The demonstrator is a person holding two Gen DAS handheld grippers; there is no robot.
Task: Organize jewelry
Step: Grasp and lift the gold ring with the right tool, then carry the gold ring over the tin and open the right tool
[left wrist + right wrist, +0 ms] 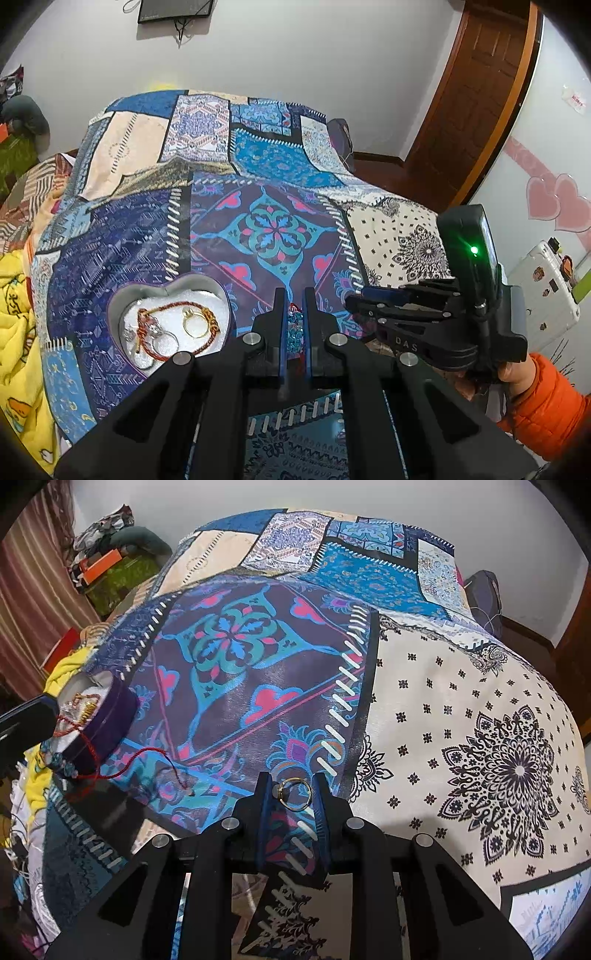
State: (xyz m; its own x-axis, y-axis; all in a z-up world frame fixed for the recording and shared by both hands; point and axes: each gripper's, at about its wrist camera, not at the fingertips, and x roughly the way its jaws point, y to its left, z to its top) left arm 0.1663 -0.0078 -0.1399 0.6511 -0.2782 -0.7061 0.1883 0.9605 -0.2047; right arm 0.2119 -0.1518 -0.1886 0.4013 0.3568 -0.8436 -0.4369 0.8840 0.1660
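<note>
My left gripper (294,314) is shut on a blue beaded piece (295,328) with a red cord; in the right wrist view that piece (59,762) hangs beside the box, its cord (147,755) trailing over the cloth. To the left of it sits a heart-shaped purple box (120,306), open, with a gold ring (195,325), a silver ring (164,341) and a red braided bracelet (177,305) on white padding. My right gripper (293,794) points down at the bedspread, its pads closed against a gold ring (295,802). The right gripper (360,301) stands just right of the left one.
Everything lies on a patchwork bedspread (461,686) over a bed. A yellow blanket (14,314) bunches at the left edge. A hand in an orange sleeve (546,398) holds the right gripper. A white case (543,291) and a wooden door (476,96) stand to the right.
</note>
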